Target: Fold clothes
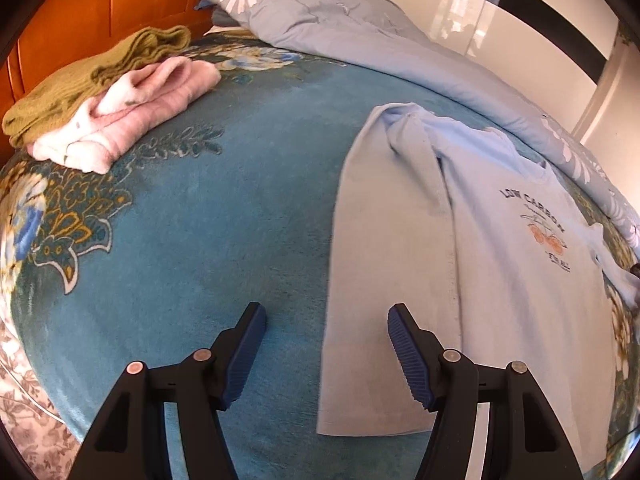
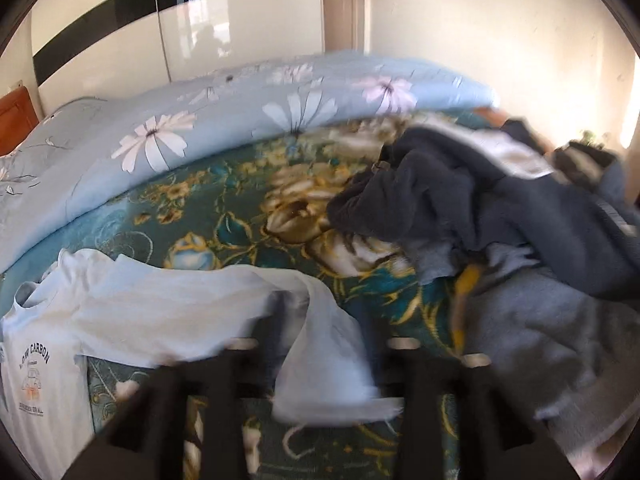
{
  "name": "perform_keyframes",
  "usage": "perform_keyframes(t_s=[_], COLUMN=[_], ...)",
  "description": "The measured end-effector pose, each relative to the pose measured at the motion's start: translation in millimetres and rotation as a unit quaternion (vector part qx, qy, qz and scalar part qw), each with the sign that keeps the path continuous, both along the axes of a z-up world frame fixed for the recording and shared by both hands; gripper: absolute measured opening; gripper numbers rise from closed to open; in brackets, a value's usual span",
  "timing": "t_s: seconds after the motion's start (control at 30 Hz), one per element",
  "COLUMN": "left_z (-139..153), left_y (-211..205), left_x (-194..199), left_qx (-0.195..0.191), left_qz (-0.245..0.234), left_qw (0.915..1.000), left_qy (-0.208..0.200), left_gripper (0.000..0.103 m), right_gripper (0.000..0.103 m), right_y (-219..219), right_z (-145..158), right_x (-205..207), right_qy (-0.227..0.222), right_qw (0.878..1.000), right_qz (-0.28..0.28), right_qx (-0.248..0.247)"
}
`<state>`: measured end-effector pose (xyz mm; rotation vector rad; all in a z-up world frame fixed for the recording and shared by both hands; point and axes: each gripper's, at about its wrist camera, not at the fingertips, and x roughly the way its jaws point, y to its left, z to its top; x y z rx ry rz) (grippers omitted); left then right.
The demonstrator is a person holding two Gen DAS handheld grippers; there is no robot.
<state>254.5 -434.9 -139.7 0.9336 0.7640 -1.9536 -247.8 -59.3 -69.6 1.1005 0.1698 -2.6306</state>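
A light blue T-shirt with "LOW CARBON" print lies on the teal floral blanket, its left side folded over. My left gripper is open and empty, hovering over the shirt's lower left edge. In the right wrist view the same shirt lies at the lower left, and its sleeve drapes between the blurred fingers of my right gripper. Motion blur hides whether those jaws grip the sleeve.
A folded pink garment and an olive knit are stacked at the far left. A flowered blue duvet lies along the back. A heap of dark and grey clothes sits at the right. An orange wooden headboard stands behind.
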Motion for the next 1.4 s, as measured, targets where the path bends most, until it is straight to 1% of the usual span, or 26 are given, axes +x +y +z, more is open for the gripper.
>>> perform_keyframes(t_s=[0.07,0.13,0.2,0.23,0.27,0.3,0.37,0.4,0.43,0.5,0.53,0.63,0.7,0.8,0.9,0.97,1.03,1.1,1.17,1.2,1.23,1.3,1.37,1.4], left_z=[-1,-2,-3,-3,-3,-3,-3,-3,-4,-5,-5,4,16,39,66,82,92,105,123,133,146,178,212,224], left_y=[4,10,17,20,22,23,23,22,18,10,5,-14,-36,-72,-106,-129,-144,-156,-163,-165,-166,-164,-154,-148], left_x=[-2,-5,-8,-9,-8,-6,-2,0,4,15,22,44,63,82,92,92,89,84,68,55,41,2,-47,-69], left_qx=[-0.001,-0.010,-0.019,-0.020,-0.016,-0.009,-0.002,0.000,0.008,0.031,0.035,0.019,-0.001,-0.042,-0.091,-0.106,-0.096,-0.063,-0.038,-0.031,-0.028,-0.037,-0.036,-0.033], left_qz=[-0.011,-0.018,-0.025,-0.024,-0.021,-0.019,-0.010,-0.004,0.003,0.019,0.031,0.071,0.099,0.130,0.148,0.151,0.152,0.144,0.115,0.101,0.086,0.049,-0.008,-0.034], left_qw=[0.9999,0.9998,0.9995,0.9995,0.9996,0.9996,0.9993,0.9992,0.9988,0.9961,0.9948,0.9921,0.9895,0.9864,0.9828,0.9819,0.9828,0.9853,0.9875,0.9881,0.9889,0.9900,0.9876,0.9856], left_qy=[0.004,-0.002,-0.007,-0.004,0.009,0.021,0.037,0.040,0.048,0.080,0.090,0.102,0.105,0.091,0.062,0.041,0.041,0.067,0.101,0.112,0.118,0.127,0.153,0.162], left_gripper=[0.067,0.067,0.065,0.062,0.061,0.056,0.037,0.011,0.003,0.003,0.003,0.003,0.003,0.003,0.003,0.003,0.003,0.003,0.003,0.003,0.003,0.003,0.003,0.003], right_gripper=[0.045,0.045,0.045,0.045,0.045,0.045,0.045,0.045,0.045,0.045,0.045,0.045,0.045,0.045,0.045,0.045,0.045,0.045,0.045,0.045,0.045,0.045,0.045,0.045], right_y=[7,12,21,25,29,35,45,49,52,54,55,54,52,51,46,39,32,24,20,17,16,13,13,14], right_z=[17,30,38,40,41,41,38,35,32,21,16,-3,-16,-28,-33,-35,-39,-42,-44,-44,-45,-47,-49,-50], right_x=[25,49,73,81,89,97,109,114,119,129,133,147,152,160,163,165,165,165,166,166,165,163,161,160], right_qy=[0.050,0.082,0.089,0.088,0.085,0.081,0.069,0.058,0.047,0.020,0.009,-0.023,-0.046,-0.067,-0.072,-0.078,-0.087,-0.091,-0.091,-0.091,-0.092,-0.094,-0.097,-0.097], right_qw=[0.999,0.997,0.996,0.996,0.996,0.996,0.996,0.996,0.996,0.996,0.996,0.997,0.997,0.996,0.996,0.996,0.995,0.995,0.995,0.995,0.995,0.994,0.994,0.994], right_qz=[0.003,0.007,0.014,0.017,0.015,0.006,-0.023,-0.031,-0.037,-0.039,-0.037,-0.033,-0.030,-0.029,-0.031,-0.027,-0.019,-0.009,-0.003,0.000,0.002,0.007,0.011,0.013], right_qx=[0.006,0.005,-0.008,-0.012,-0.017,-0.024,-0.044,-0.054,-0.064,-0.079,-0.079,-0.069,-0.058,-0.050,-0.047,-0.046,-0.044,-0.045,-0.048,-0.049,-0.050,-0.050,-0.053,-0.055])
